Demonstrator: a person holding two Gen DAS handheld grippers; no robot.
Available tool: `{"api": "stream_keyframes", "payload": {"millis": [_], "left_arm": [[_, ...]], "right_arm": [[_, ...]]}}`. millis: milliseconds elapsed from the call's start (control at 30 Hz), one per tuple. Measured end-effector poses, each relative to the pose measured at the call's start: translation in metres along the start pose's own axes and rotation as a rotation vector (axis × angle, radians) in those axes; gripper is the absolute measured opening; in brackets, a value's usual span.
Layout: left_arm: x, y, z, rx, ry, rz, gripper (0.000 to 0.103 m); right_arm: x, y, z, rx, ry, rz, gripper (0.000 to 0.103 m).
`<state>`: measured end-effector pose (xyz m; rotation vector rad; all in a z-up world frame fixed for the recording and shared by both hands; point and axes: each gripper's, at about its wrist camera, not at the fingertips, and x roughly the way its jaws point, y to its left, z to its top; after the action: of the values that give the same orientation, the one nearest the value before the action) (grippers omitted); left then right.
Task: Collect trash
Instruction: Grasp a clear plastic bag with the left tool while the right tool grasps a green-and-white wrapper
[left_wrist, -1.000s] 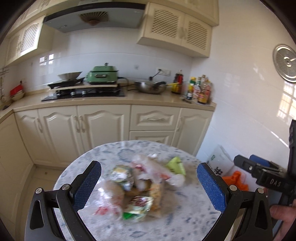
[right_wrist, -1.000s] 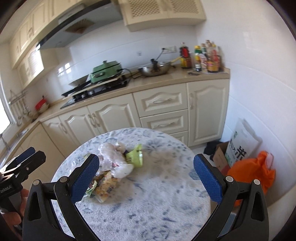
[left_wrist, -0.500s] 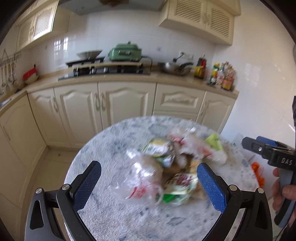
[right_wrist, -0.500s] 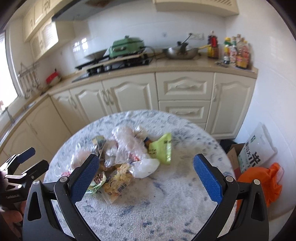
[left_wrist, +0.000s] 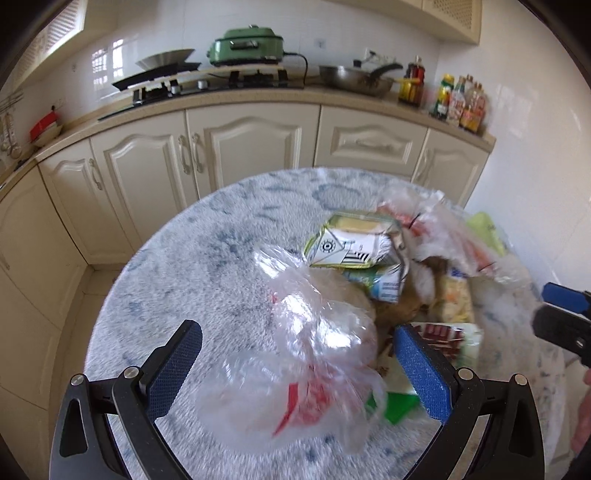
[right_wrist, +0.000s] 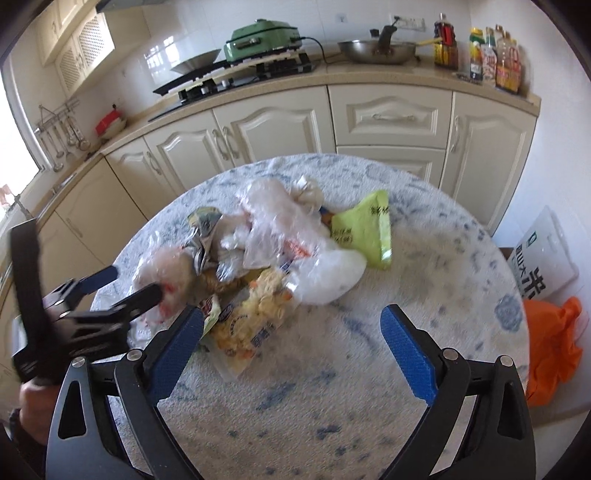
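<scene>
A heap of trash sits on the round, blue-and-white mottled table (right_wrist: 332, 369), spread from the centre of the right wrist view toward its left. In the left wrist view the left gripper (left_wrist: 297, 363) has its blue-padded jaws spread wide, and a crumpled clear plastic bag with red print (left_wrist: 310, 354) lies right between them in the lower middle of the frame — the pads do not press on it. Just above and to the right of that bag lies a flattened yellow-green and white carton (left_wrist: 354, 240), with more clear film and wrappers behind it toward the right edge. In the right wrist view the right gripper (right_wrist: 291, 349) is also wide apart; its jaws have just been closing a little, with only bare tabletop between them. A clear packet of yellow snack pieces (right_wrist: 255, 314) lies just above and beside its left pad, touching or nearly so (blur makes it hard to tell). A lime-green plastic pouch (right_wrist: 364, 230) rests above centre, well clear of the pads, beside a milky white plastic bag (right_wrist: 325, 273). At the left edge of this view the other gripper reaches into the pile. An orange plastic bag (right_wrist: 550, 350) lies on the floor at the right edge.
</scene>
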<state>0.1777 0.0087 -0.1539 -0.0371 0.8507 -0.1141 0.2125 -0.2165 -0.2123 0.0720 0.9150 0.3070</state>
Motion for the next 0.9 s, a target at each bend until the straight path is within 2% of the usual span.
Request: {"api": "stream_keyframes", "payload": {"millis": [67, 100, 133, 200, 267, 433, 600, 767, 833, 867, 900], "left_arm": [[0.020, 0.000, 0.002, 0.013, 0.022, -0.017, 0.087], [0.033, 0.003, 0.004, -0.005, 0.063, -0.058, 0.062], [0.039, 0.009, 0.003, -0.045, 0.076, -0.095, 0.051], [0.041, 0.017, 0.006, -0.071, 0.059, -0.105, 0.047], [0.042, 0.028, 0.008, -0.108, 0.053, -0.121, 0.046], [0.029, 0.058, 0.009, -0.154, 0.022, -0.084, 0.046], [0.015, 0.070, 0.005, -0.166, -0.005, -0.048, 0.046], [0.021, 0.071, 0.001, -0.183, -0.003, -0.042, 0.046], [0.017, 0.068, -0.008, -0.186, 0.000, -0.045, 0.046], [0.003, 0.067, -0.026, -0.187, -0.002, -0.048, 0.046], [-0.001, 0.066, -0.030, -0.189, -0.002, -0.052, 0.046]], "right_arm": [[0.003, 0.004, -0.001, -0.004, 0.007, 0.005, 0.096], [0.005, 0.007, 0.000, -0.008, 0.011, 0.006, 0.095], [0.006, 0.010, -0.001, -0.013, 0.015, 0.009, 0.094], [0.008, 0.017, -0.002, -0.025, 0.019, 0.017, 0.093], [0.011, 0.026, -0.003, -0.044, 0.025, 0.032, 0.093], [0.024, 0.055, -0.009, -0.116, 0.043, 0.075, 0.088], [0.051, 0.073, -0.013, -0.157, 0.074, 0.085, 0.078], [0.063, 0.083, -0.005, -0.170, 0.056, 0.112, 0.072], [0.073, 0.085, -0.003, -0.159, 0.086, 0.130, 0.063], [0.077, 0.085, -0.004, -0.152, 0.103, 0.135, 0.060], [0.079, 0.087, -0.004, -0.154, 0.106, 0.141, 0.056]]}}
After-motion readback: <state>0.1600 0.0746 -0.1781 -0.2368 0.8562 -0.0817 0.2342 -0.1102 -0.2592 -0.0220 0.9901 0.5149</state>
